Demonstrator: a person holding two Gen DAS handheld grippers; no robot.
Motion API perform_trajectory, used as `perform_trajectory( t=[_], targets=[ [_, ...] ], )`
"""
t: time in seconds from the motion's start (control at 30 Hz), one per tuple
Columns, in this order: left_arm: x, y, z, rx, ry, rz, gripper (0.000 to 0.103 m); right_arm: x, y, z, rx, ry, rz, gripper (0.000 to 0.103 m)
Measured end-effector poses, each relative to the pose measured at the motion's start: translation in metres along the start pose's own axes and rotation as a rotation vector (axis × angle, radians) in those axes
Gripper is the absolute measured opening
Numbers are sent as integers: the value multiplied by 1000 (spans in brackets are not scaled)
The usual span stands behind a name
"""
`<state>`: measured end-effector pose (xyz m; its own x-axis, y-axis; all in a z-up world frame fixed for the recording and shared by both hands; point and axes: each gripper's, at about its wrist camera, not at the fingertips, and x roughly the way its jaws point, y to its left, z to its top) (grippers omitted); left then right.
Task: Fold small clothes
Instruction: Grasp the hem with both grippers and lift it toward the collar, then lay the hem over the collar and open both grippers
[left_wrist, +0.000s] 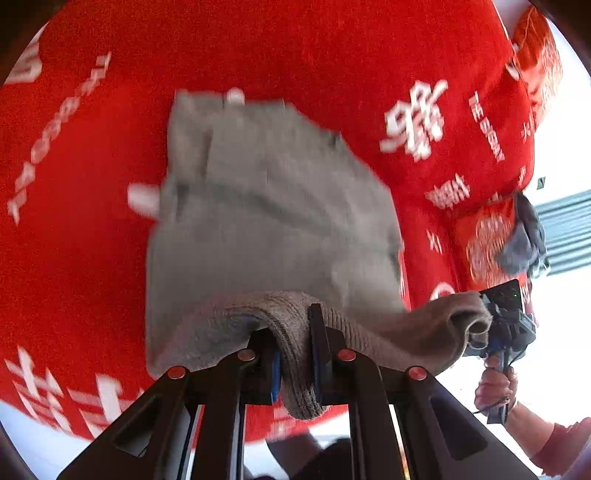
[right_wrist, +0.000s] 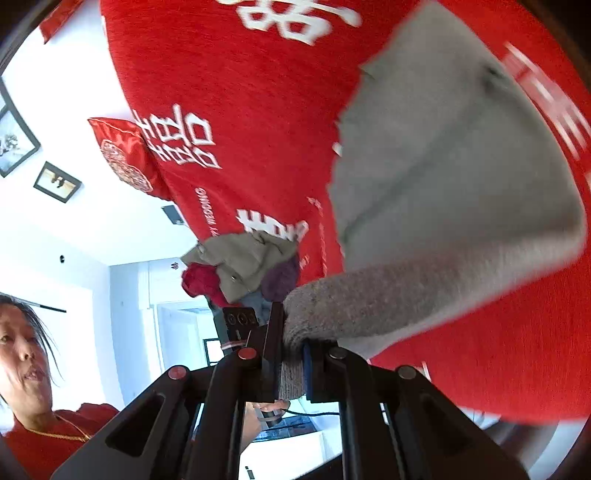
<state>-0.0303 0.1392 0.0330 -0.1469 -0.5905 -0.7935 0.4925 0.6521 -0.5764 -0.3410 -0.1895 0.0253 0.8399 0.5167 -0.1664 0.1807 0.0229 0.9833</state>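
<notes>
A grey knitted garment (left_wrist: 266, 206) lies blurred on the red bed cover (left_wrist: 92, 258), with its ribbed near edge lifted. My left gripper (left_wrist: 295, 354) is shut on that ribbed edge. My right gripper (right_wrist: 291, 354) is shut on the other end of the same edge, and it also shows at the right of the left wrist view (left_wrist: 491, 317). The grey garment (right_wrist: 461, 192) hangs from the right gripper across the red bed cover (right_wrist: 240, 92).
A pile of other small clothes (right_wrist: 243, 269) lies on the cover in the right wrist view, and dark clothes (left_wrist: 524, 240) show at the right of the left wrist view. A red pillow (right_wrist: 122, 155) lies at the bed's edge. Picture frames (right_wrist: 57, 181) hang on the white wall.
</notes>
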Motion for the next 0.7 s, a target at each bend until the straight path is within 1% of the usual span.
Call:
perform_trajectory(
  t=[0.1,0.13,0.2,0.27,0.3,0.33,0.4,0.43,0.5,0.57,0.63,0.67,0.7],
  targets=[
    [-1,-4,43,-10,-49,8,13,12,21,47,-36,2,11,9],
    [0,-5,59,-10,-67,13,13,16,28,69,-47,0,12,9],
    [8,-9,87,-1,-94,26,13,19,35,99,-58,-3,15,9],
    [25,-10,115,1,-105,37,13,25,35,134,-55,-14,4,9],
    [39,-7,131,-4,-102,55,13,28,32,148,-44,-19,-3,9],
    [49,-4,143,-14,-97,70,13,32,24,165,-26,-23,-21,9],
    [73,5,162,-41,-92,92,13,45,2,198,17,-25,-85,9],
    [87,12,172,-59,-90,114,13,51,-7,209,37,-25,-110,9],
    [110,24,183,-94,-76,144,13,64,-37,232,85,-25,-188,9],
    [132,34,190,-107,-53,193,13,71,-60,246,127,-42,-236,9],
    [150,40,194,-105,-15,258,14,76,-78,256,163,-62,-273,9],
    [155,41,194,-104,-3,274,14,78,-84,260,172,-63,-296,13],
    [156,41,195,-105,-3,281,14,82,-87,264,177,-64,-311,13]
  ],
)
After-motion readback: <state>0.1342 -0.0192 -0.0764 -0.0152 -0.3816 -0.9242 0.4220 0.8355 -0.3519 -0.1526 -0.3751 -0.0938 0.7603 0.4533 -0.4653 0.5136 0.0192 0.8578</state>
